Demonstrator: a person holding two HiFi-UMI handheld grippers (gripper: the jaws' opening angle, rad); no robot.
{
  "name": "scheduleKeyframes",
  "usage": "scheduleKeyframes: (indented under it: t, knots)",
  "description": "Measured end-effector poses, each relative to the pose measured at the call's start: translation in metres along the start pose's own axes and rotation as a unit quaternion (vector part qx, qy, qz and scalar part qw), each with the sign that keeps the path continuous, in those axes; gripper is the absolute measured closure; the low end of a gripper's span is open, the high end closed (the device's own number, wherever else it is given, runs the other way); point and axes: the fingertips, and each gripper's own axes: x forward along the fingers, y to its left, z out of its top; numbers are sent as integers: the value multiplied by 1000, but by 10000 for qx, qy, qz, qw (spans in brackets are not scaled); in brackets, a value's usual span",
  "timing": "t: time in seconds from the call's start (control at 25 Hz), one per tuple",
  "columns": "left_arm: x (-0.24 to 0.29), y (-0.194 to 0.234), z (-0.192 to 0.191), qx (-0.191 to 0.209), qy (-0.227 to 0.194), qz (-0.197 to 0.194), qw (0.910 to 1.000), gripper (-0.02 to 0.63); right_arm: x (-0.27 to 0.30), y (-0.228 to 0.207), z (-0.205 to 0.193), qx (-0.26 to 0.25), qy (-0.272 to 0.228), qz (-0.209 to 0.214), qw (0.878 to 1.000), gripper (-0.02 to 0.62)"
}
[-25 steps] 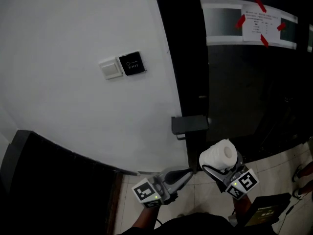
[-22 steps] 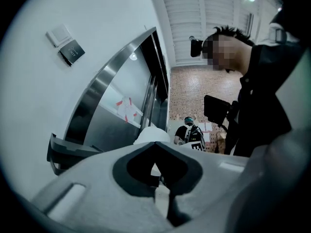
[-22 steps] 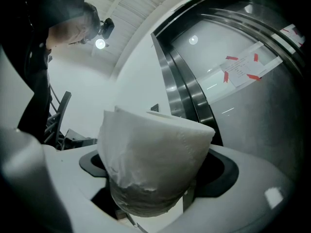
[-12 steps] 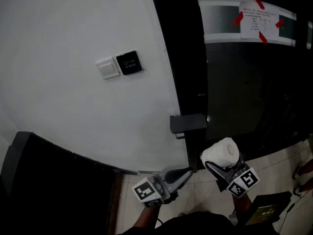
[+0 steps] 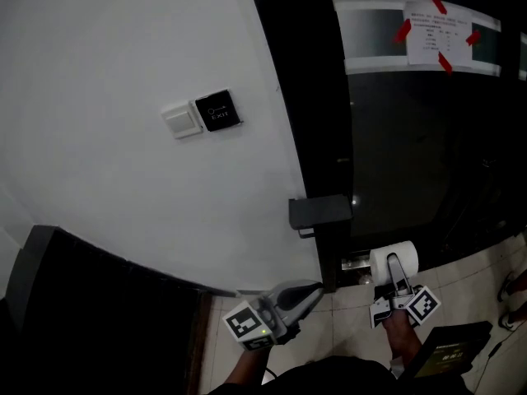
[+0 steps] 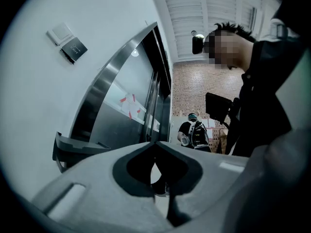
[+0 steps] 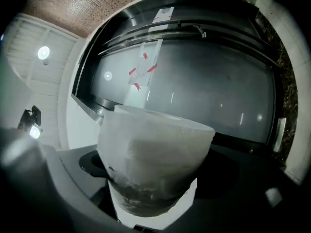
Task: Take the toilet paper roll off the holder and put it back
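Note:
The white toilet paper roll point(image 5: 394, 262) sits low at the right, below and right of the dark grey holder point(image 5: 319, 211) that juts from the door frame. My right gripper point(image 5: 394, 275) is shut on it, one finger lying over its top. In the right gripper view the roll point(image 7: 153, 154) fills the space between the jaws of the right gripper point(image 7: 154, 178), with the dark glass door behind. My left gripper point(image 5: 314, 288) hovers below the holder, its tips together and nothing held. In the left gripper view the left gripper point(image 6: 156, 143) is shut, and the holder point(image 6: 73, 149) shows at the left.
An exit button point(image 5: 217, 109) and a white switch point(image 5: 182, 120) sit on the white wall. A notice taped in red point(image 5: 436, 35) hangs on the dark door. A dark cabinet point(image 5: 99, 303) fills the lower left. A person with a backpack point(image 6: 194, 130) stands far off.
My right gripper has dropped down and to the right with the roll and has rolled over, so the roll now lies lower and farther from the holder. The left gripper has stayed put.

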Motion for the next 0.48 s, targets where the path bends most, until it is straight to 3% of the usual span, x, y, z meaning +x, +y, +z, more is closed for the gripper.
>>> scheduleKeyframes:
  t: [0.28,0.48]
  knots:
    - [4,8,-2,-7,52,-23,10000,606,16,-11,0,41,73,-11,10000,95]
    - [-2,17,-7,-87,70,130,9999,606,42,-39,9,-39,35,-307,9995,95]
